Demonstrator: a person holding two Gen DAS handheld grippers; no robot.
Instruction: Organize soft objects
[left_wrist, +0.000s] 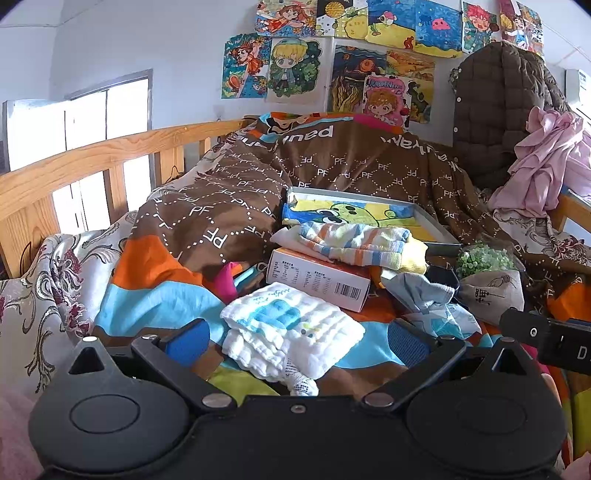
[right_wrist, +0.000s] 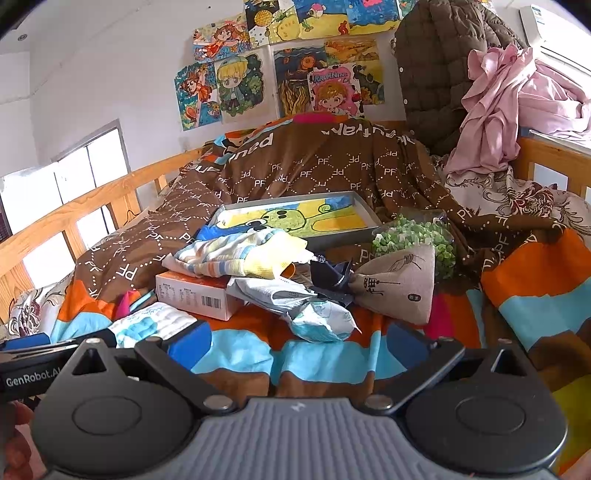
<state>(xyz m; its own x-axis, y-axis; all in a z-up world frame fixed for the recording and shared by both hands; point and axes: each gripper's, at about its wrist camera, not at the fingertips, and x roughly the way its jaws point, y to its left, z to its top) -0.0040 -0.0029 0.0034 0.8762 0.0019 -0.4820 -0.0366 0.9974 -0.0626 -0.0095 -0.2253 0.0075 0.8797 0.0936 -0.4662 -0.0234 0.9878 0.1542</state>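
Two tools wide apart over a cluttered bed.

We see our left tool (left_wrist: 297, 341) released, its fingers either side of a folded white cloth (left_wrist: 291, 332) on the striped blanket (left_wrist: 147, 280). At 12 o'clock from the cloth sits a white box (left_wrist: 317, 280), with a striped towel (left_wrist: 354, 243) on top. Our right tool (right_wrist: 299, 341) is also released, holding nothing; a crumpled pale garment (right_wrist: 317, 317) lies at its 12 o'clock and a beige pouch (right_wrist: 399, 284) at 1 o'clock.
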